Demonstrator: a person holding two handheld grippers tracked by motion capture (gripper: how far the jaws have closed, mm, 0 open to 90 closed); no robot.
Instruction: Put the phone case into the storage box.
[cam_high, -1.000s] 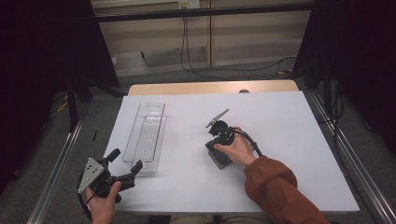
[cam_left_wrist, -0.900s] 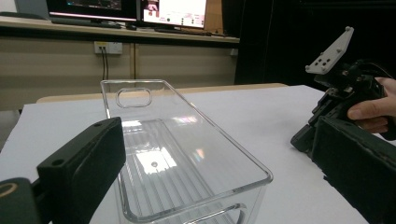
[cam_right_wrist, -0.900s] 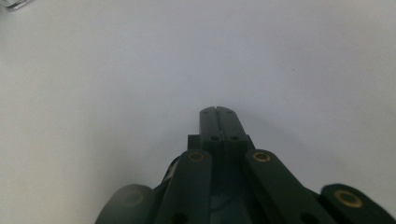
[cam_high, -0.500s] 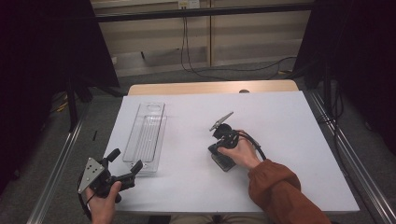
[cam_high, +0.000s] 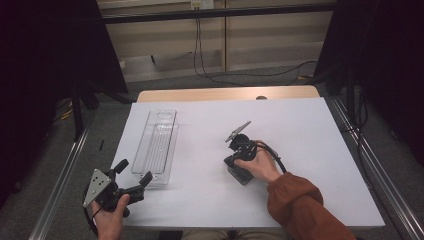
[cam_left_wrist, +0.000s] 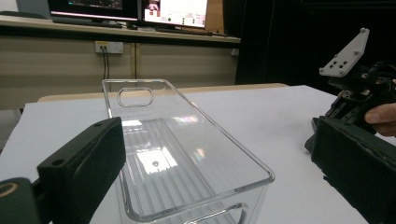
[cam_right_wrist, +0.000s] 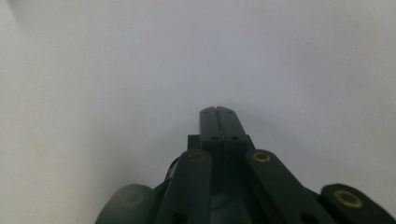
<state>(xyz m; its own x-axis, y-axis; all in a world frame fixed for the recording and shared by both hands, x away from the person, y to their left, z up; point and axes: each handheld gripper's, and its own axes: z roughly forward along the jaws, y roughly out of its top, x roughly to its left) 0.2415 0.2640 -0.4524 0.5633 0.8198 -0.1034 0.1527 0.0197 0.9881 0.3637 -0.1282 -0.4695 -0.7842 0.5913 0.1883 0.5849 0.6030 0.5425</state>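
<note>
Holding two grippers over one white table (cam_high: 310, 150), I count a single clear plastic tray (cam_high: 157, 145) as the only loose thing on it, and I place everything by that tray. My left gripper (cam_high: 134, 177) sits just off the tray's near end, at the table's near left edge, its two jaws spread wide with nothing between them; in the left gripper view the tray (cam_left_wrist: 187, 154) lies ahead between those jaws, lengthwise, with one oval handle hole in its far wall and nothing inside it. The tray itself lies on the left part of the table, long side running away from me. To the right of the tray, well apart from it, my right gripper (cam_high: 239, 172) points down at the bare table surface, one grey three-cornered plate tilted up on top. In the right gripper view its two jaws are pressed flat together, closed on nothing, over plain white table (cam_right_wrist: 93, 70)
</note>
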